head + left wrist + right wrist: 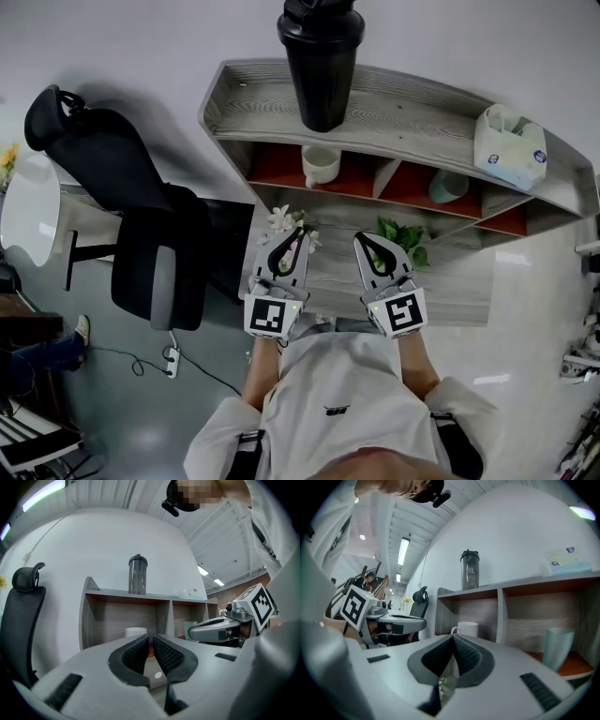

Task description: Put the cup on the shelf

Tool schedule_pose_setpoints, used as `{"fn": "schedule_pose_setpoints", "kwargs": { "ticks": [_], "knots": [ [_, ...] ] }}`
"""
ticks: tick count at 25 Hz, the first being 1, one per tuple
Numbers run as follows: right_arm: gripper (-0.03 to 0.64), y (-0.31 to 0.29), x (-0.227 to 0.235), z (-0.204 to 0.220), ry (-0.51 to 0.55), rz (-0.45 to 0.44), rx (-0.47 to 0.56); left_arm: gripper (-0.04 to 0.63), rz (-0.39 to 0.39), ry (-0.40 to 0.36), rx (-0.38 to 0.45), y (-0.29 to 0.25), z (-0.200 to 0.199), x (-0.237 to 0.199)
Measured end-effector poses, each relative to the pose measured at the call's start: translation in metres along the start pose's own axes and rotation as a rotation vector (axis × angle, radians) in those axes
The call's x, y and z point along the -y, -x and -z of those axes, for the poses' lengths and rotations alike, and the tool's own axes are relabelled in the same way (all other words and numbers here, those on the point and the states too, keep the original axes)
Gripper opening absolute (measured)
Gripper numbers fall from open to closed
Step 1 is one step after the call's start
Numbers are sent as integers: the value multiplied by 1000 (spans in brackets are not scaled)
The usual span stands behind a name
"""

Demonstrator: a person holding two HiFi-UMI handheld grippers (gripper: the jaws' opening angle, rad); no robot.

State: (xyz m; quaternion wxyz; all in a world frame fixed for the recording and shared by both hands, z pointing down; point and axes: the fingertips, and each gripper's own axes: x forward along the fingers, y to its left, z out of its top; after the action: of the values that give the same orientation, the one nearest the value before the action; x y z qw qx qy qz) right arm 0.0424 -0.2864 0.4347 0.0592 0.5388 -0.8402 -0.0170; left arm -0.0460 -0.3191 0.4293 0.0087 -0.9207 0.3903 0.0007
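A white cup (320,165) stands in the shelf's left compartment; it also shows as the white cup (136,632) and the white cup (467,628) just beyond each pair of jaws. A teal cup (448,186) stands in the compartment to its right, seen too as the teal cup (557,647). The wooden shelf (412,108) sits on the desk. My left gripper (298,231) and right gripper (360,237) hover side by side over the desk in front of the shelf. Both are shut and hold nothing.
A black shaker bottle (321,66) and a tissue pack (509,147) stand on top of the shelf. White flowers (281,220) and a green plant (405,239) lie on the desk near the grippers. A black office chair (141,234) stands to the left.
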Motion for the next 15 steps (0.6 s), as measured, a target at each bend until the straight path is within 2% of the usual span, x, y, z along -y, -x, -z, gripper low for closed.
{"fn": "schedule_pose_setpoints", "kwargs": {
  "ticks": [7,15],
  "knots": [
    [31,15,-8,6,-7,1,-14,49,10,-11,-17,27,13,9],
    [31,20,-16,3,11,-4,-10,49,24,-10,-16,34,11,14]
  ]
}}
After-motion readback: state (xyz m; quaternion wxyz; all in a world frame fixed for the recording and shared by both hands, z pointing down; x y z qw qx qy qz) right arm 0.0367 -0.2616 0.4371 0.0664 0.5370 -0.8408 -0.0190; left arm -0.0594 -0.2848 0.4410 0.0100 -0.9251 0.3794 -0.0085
